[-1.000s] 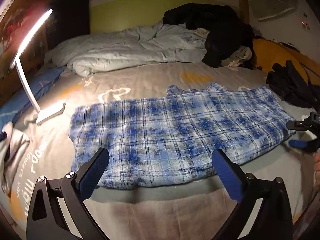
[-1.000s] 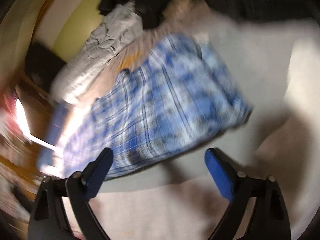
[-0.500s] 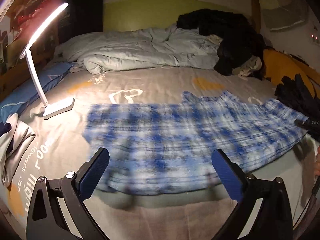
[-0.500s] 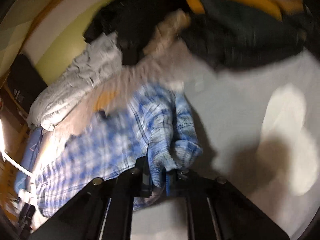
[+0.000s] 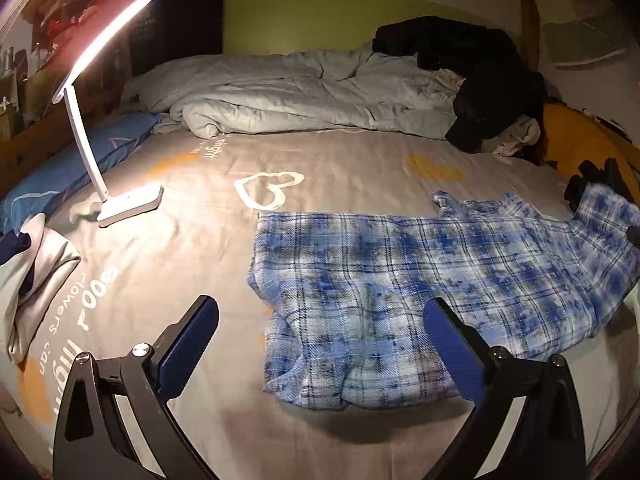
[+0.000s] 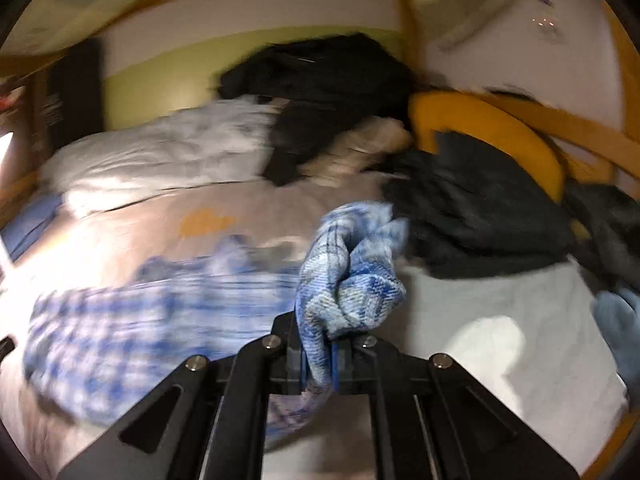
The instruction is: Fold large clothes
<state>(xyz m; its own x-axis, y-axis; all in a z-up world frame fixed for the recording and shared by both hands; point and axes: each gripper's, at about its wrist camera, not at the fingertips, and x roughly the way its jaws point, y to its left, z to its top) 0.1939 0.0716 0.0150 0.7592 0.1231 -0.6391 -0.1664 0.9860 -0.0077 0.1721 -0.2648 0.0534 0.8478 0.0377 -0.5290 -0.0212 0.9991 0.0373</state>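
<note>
A blue and white plaid shirt [image 5: 420, 280] lies spread on the grey bed sheet [image 5: 320, 160], its right end lifted off the sheet. My left gripper [image 5: 320, 332] hangs open just above the shirt's near left corner, with nothing between its blue pads [image 5: 188, 340]. In the right wrist view my right gripper [image 6: 320, 360] is shut on a bunched fold of the plaid shirt [image 6: 352, 272], raised above the bed. The rest of the shirt trails off to the left, blurred.
A lit white desk lamp [image 5: 100, 120] stands on the bed at left. A crumpled grey duvet [image 5: 300, 96] and black clothes [image 5: 472, 68] lie at the back. Dark garments [image 6: 480, 208] and an orange cushion [image 6: 480, 128] are at right; folded cloth [image 5: 32, 280] at near left.
My right gripper closed on the shirt's right end and lifted it. The shirt slid rightward and rumpled at its near left corner. My left gripper stayed open.
</note>
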